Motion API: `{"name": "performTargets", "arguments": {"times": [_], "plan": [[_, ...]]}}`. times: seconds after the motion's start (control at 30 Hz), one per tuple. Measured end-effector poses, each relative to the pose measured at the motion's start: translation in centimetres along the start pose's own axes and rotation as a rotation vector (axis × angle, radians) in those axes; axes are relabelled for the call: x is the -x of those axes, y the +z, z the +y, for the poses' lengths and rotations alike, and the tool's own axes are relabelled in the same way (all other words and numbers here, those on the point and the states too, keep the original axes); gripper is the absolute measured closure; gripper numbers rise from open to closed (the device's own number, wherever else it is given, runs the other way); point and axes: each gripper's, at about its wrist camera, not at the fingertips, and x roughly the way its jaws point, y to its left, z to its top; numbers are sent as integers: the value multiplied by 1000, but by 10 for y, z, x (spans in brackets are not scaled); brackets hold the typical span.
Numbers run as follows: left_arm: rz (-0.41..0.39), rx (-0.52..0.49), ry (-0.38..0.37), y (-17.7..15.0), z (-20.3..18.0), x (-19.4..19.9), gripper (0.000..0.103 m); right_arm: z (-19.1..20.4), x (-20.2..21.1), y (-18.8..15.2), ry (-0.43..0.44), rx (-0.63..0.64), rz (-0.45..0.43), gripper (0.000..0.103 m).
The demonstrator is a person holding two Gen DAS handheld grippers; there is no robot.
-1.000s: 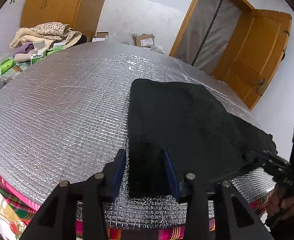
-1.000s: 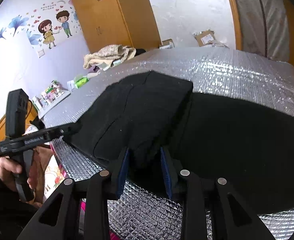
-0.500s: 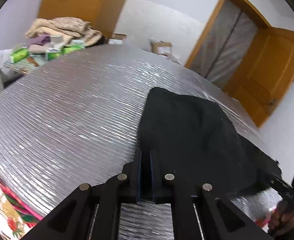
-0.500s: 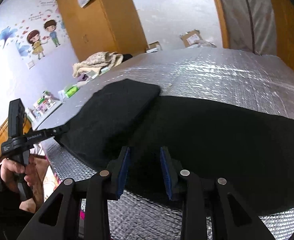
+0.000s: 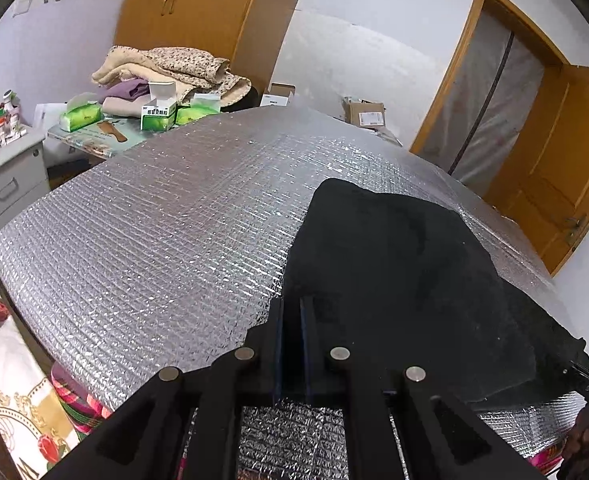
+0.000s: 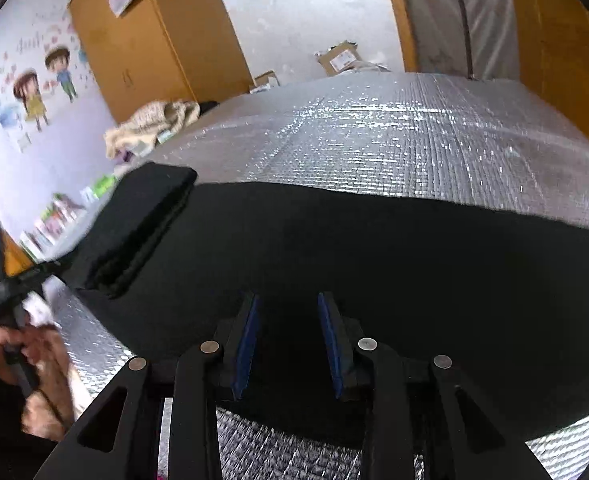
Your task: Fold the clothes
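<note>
On the silver quilted foil sheet [image 5: 166, 232] that covers the worktop lies a black garment [image 5: 394, 264], spread toward the near edge with one part folded back over itself into a thicker layered flap [image 6: 142, 216]. The left gripper [image 5: 292, 320] sits at the near corner of the garment, its jaws pressed almost together and pinching the black cloth edge between the blue pads. The right gripper [image 6: 288, 320] hovers over the near hem of the garment farther along; its jaws stand apart and are closing, with black cloth lying under and between them, though the blue pads [image 6: 250, 332] do not press on it. In the right wrist view the person's left hand [image 6: 18, 364] shows at the left of the garment, gripping the handle of the other tool, blurred. Beyond the garment's far edge the foil sheet is bare up to its far end. To the left of the garment, past the sheet's edge, a side table carries green tissue boxes [image 5: 158, 114] and a heap of beige and floral clothes [image 5: 166, 70]. Behind that heap stands an orange wooden wardrobe [image 5: 198, 12]. Beyond the garment on the right an orange door [image 5: 562, 168] stands open, and cardboard boxes [image 5: 364, 114] rest on the floor by the white wall.
</note>
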Motion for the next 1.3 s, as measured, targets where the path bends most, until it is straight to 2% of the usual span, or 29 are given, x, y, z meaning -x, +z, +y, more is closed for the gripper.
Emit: {"name": "performTargets", "arguments": {"times": [0.13, 0.27, 0.37, 0.47, 0.57, 0.67, 0.77, 0.9, 1.0, 1.17, 1.3], "plan": [[7, -2, 4, 2, -2, -1, 95, 5, -9, 9, -48, 24, 16, 73], [20, 17, -10, 8, 0, -1, 94, 1, -13, 16, -45, 4, 21, 73], [-7, 16, -10, 13, -2, 11, 94, -6, -9, 19, -16, -29, 21, 73], [-54, -16, 0, 20, -12, 23, 94, -19, 16, 14, -7, -65, -44, 73], [-79, -49, -39, 26, -30, 26, 94, -42, 33, 9, -63, -97, -79, 72], [-63, -112, -135, 24, -64, 20, 94, -73, 35, 1, -127, -174, -46, 73], [-31, -193, -252, 13, -102, 13, 94, -87, 43, -5, -114, -214, -64, 73], [-1, -295, -350, 0, -143, 4, 94, -89, 56, -8, -108, -212, -94, 72], [19, -334, -368, -6, -155, -1, 94, -96, 64, -12, -126, -219, -117, 72], [114, -357, -327, -28, -158, -30, 94, -116, 65, -23, -139, -256, -102, 73], [93, -362, -324, -35, -158, -34, 94, -114, 67, -25, -157, -227, -107, 73]]}}
